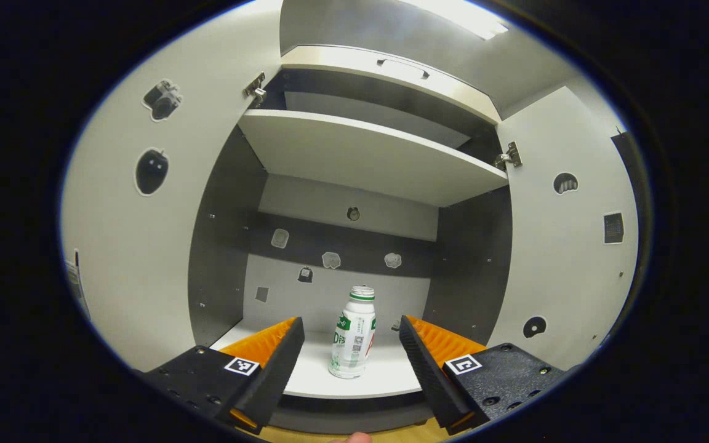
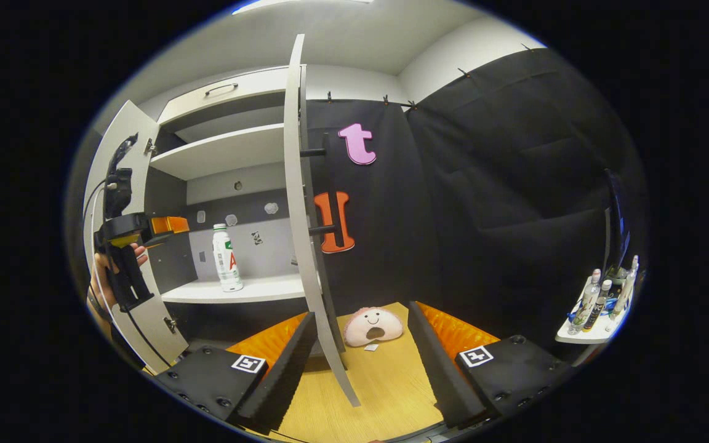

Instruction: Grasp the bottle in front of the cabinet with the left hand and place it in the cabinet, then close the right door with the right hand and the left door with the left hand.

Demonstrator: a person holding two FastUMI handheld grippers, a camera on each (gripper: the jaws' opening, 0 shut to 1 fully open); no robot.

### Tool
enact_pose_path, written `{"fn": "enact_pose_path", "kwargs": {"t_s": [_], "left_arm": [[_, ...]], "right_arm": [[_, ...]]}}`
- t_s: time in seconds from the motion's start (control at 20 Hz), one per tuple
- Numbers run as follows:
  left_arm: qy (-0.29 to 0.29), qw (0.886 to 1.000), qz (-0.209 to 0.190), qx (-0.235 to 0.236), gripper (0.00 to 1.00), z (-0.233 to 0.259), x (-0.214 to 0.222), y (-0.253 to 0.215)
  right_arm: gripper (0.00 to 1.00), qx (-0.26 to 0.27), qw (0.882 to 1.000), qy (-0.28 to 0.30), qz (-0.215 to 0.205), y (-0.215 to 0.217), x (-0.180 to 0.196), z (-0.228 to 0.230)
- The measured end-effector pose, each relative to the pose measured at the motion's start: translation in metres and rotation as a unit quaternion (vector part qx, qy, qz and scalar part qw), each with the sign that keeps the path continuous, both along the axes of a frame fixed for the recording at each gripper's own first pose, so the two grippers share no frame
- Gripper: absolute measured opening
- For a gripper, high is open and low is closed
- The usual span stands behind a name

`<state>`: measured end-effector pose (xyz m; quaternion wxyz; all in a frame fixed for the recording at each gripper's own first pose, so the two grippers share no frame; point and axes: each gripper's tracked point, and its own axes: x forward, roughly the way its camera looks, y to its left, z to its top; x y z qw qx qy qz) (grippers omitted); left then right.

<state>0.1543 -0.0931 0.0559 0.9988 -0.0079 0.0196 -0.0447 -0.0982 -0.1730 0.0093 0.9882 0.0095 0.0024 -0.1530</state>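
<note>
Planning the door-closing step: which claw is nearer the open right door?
Right. The right claw sits with the right door's edge between its open fingers; the left claw is over by the left door.

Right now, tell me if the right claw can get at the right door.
Probably yes. The right claw is open and the right door stands edge-on just ahead, its lower edge between the fingers. Nothing lies between them; the plush toy sits farther back on the floor.
</note>
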Motion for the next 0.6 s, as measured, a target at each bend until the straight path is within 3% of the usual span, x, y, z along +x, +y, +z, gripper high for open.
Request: {"fn": "enact_pose_path", "kwargs": {"t_s": [0.6], "left_arm": [[0.025, 0.997, 0.077, 0.011, 0.95, -0.07, -0.156, 0.021]], "right_arm": [[0.98, 0.005, 0.991, 0.029, 0.131, 0.033, 0.004, -0.019]]}}
